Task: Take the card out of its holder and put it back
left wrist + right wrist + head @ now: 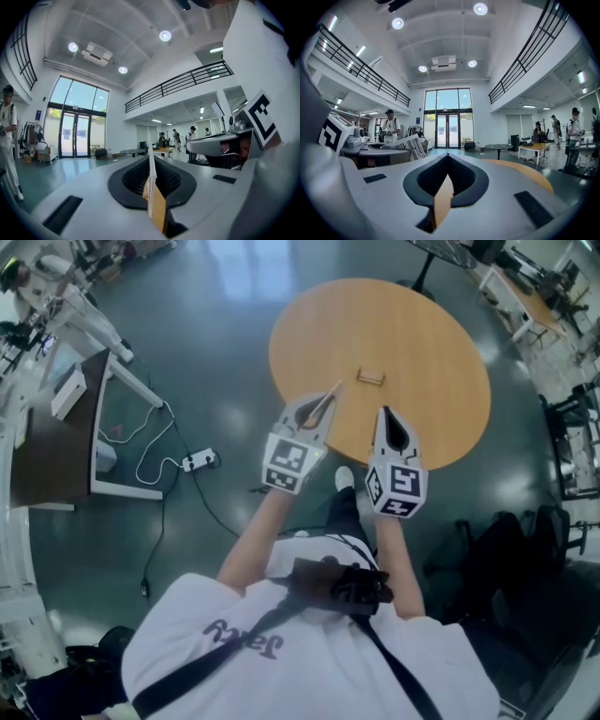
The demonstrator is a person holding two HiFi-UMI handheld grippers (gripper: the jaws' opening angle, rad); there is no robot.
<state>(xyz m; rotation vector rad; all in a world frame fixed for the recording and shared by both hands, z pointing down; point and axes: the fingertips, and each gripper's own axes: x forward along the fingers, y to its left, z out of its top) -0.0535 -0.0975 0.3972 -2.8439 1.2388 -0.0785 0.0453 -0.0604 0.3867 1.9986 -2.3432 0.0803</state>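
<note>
One glossy dark-green floor (216,343) fills most of the head view. One round wooden surface (422,324) stands on it, far of us. We have both arms stretched toward its near edge.

Left tongs (328,397) sit over the near-left rim, tips pointing far and slightly right. Right tongs (384,412) are just right of them, over the near part of the top, tips pointing far. The two are close but apart.

Left tongs: clenched on the card (151,164). In the left gripper view we get it edge-on, a thin white sheet pinched between the pads and sticking out past the tips.

Right tongs: pressed together, nothing in them. In the right gripper view the tips meet, and only a sliver of the wooden top shows through the slot below.

Holder (370,377): a small wooden block lying on the surface near its middle, just far of both sets of tips and between them. Card is up in the left tongs, apart from the holder, at its near left.
</note>
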